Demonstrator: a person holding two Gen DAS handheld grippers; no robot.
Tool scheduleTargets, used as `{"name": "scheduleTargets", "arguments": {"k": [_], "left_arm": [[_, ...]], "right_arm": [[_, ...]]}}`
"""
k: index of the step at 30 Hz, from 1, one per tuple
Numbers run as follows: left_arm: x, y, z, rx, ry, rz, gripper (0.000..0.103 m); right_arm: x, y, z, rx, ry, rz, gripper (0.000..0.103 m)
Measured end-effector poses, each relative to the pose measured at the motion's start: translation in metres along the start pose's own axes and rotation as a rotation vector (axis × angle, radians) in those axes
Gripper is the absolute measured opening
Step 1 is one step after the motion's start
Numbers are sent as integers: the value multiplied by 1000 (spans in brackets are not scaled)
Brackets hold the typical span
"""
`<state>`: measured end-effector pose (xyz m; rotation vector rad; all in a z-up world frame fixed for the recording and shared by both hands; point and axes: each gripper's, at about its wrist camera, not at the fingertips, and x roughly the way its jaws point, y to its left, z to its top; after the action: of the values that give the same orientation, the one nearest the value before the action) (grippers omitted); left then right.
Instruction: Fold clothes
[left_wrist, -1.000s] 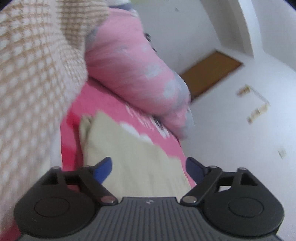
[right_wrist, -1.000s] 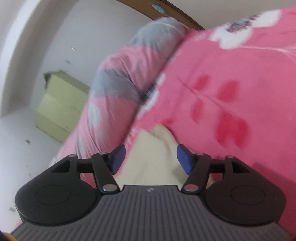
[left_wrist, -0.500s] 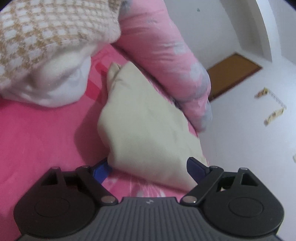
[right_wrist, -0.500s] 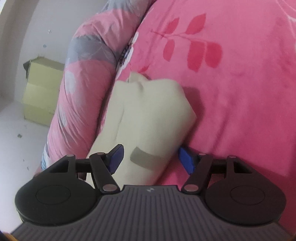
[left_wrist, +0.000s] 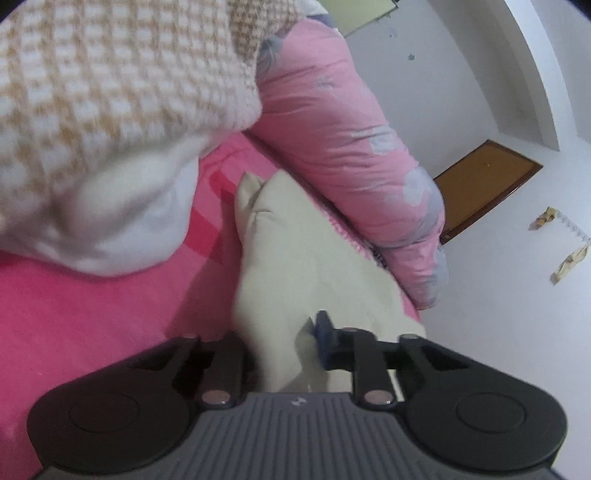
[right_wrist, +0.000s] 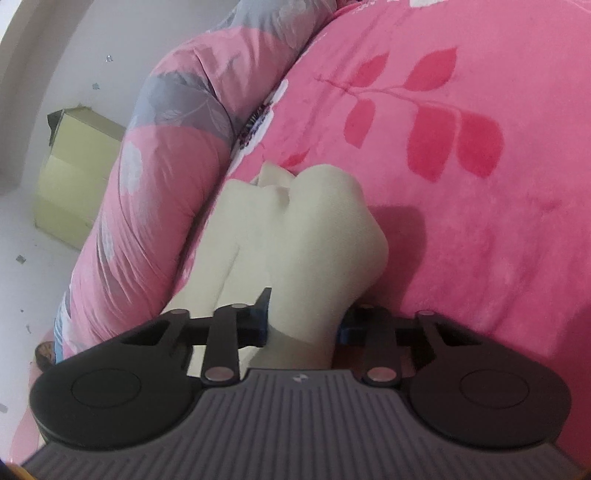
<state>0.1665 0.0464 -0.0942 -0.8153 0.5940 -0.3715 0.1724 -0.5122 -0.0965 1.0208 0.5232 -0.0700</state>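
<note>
A cream garment (left_wrist: 295, 258) lies folded on the pink bed sheet (left_wrist: 74, 317), beside a rolled pink quilt (left_wrist: 343, 147). My left gripper (left_wrist: 284, 350) is shut on the near edge of the cream garment, cloth bunched between its blue fingertips (left_wrist: 325, 332). In the right wrist view the same cream garment (right_wrist: 295, 236) bulges up from the sheet. My right gripper (right_wrist: 303, 325) is shut on its near end, the cloth pinched between the blue pads (right_wrist: 260, 314).
A checked beige-and-white sleeve (left_wrist: 110, 92) with a white cuff hangs over the sheet at upper left. The quilt (right_wrist: 155, 177) borders the bed's edge. A yellow-green box (right_wrist: 74, 177) stands on the floor, a brown door (left_wrist: 487, 181) beyond.
Both grippers went from open around the cream garment to shut on its near edge, and the cloth now bunches up between the fingers.
</note>
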Motion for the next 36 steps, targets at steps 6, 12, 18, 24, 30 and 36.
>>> {"name": "scheduleTargets", "arguments": {"k": [6, 12, 18, 24, 30, 36], "left_arm": [[-39, -9, 2, -34, 26, -64, 12], [-108, -11, -12, -26, 84, -106, 12], [-204, 7, -47, 9, 157, -93, 10], [-225, 25, -66, 88, 140, 93, 36], [-260, -25, -44, 336, -23, 161, 53], [-218, -87, -62, 584, 45, 111, 59]], "right_arm": [[-40, 25, -3, -50, -40, 57, 22], [-113, 19, -36, -38, -13, 68, 21], [-207, -13, -108, -42, 51, 85, 22], [-241, -50, -145, -174, 45, 10, 38], [-292, -37, -139, -405, -150, -103, 52], [-287, -4, -145, -687, -270, -46, 26]]}}
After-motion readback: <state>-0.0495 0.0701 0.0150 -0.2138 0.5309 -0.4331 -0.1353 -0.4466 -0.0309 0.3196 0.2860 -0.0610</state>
